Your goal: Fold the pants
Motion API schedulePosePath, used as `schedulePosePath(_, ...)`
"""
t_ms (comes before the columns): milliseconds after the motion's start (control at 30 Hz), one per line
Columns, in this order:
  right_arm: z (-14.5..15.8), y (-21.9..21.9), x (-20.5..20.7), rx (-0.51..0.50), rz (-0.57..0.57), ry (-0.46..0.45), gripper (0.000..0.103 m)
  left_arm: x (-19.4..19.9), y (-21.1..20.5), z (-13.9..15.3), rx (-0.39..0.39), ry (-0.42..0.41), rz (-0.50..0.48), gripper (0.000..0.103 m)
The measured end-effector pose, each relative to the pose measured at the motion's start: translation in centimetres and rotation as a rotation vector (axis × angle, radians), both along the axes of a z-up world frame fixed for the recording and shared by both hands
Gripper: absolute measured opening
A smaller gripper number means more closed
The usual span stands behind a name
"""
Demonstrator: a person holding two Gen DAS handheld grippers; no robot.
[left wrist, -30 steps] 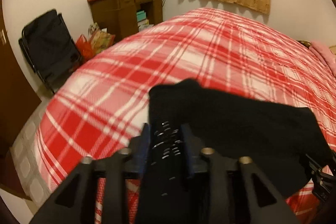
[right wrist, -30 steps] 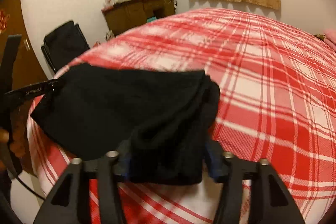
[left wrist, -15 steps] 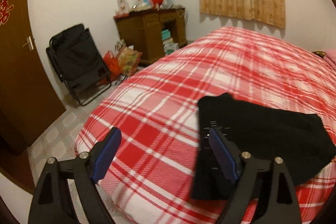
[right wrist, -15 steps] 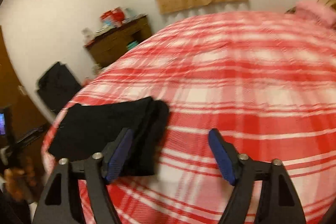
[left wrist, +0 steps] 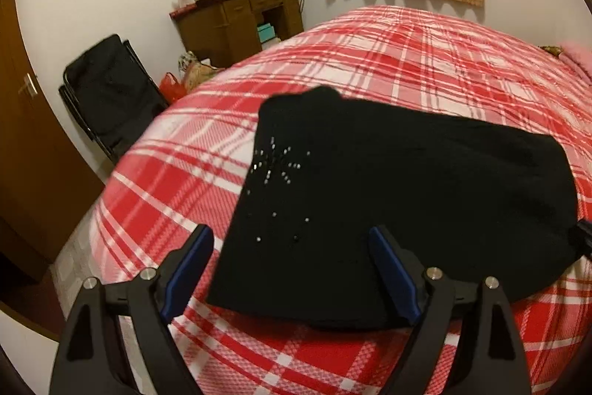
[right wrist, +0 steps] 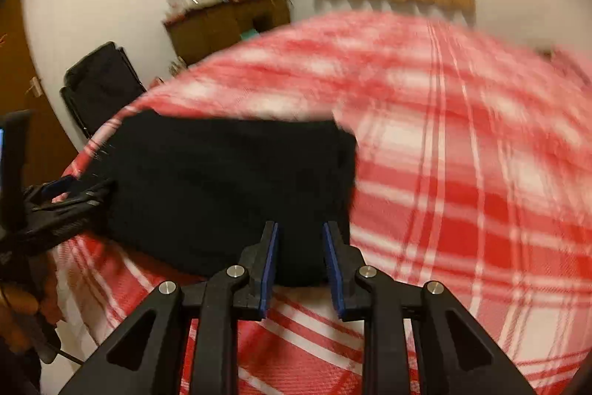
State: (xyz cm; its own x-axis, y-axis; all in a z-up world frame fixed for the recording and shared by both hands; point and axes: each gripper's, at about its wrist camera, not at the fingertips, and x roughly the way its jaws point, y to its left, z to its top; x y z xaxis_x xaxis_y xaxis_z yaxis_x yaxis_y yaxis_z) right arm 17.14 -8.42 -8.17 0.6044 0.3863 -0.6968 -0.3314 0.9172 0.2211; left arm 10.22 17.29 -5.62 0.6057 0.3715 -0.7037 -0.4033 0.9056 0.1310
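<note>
The black pants (left wrist: pixel 407 195) lie folded into a compact block on the near left corner of the bed (left wrist: pixel 425 62), which is spread with a red-and-white plaid cover. The block's long axis runs left to right across the scene. A scatter of small silvery studs (left wrist: pixel 275 165) sits on its left end.

The left gripper (left wrist: pixel 292 269) hangs over the near left edge of the pants with its fingers spread wide, the cloth lying below and between them, untouched as far as the left wrist view shows. The right gripper (right wrist: pixel 299 258) is at the near right edge; its fingers are closing, with the dark hem showing in the gap between them. The right wrist view is blurred, so whether the pads already press on the cloth cannot be told.

By my reading, any further fold would bring one short end over the other, and each gripper is already at its own end, the right one nearer to a hold.

No brand, label or legible writing shows on the pants. Faint markings on the left gripper's body, seen in the right wrist view, are too small to read.
</note>
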Motion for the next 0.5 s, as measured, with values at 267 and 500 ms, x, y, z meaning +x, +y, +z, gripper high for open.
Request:
schedulePosePath(267,-0.7,-0.4,0.6,0.031,-0.018,0.012,0.033,-0.1,0.7,-0.7,-0.035,-0.011,0.021,0.101)
schedulePosePath(500,0.5,-0.2,0.0,0.011,-0.061,0.066,0.042,-0.7,0.8,-0.4,-0.067,-0.002,0.010,0.101)
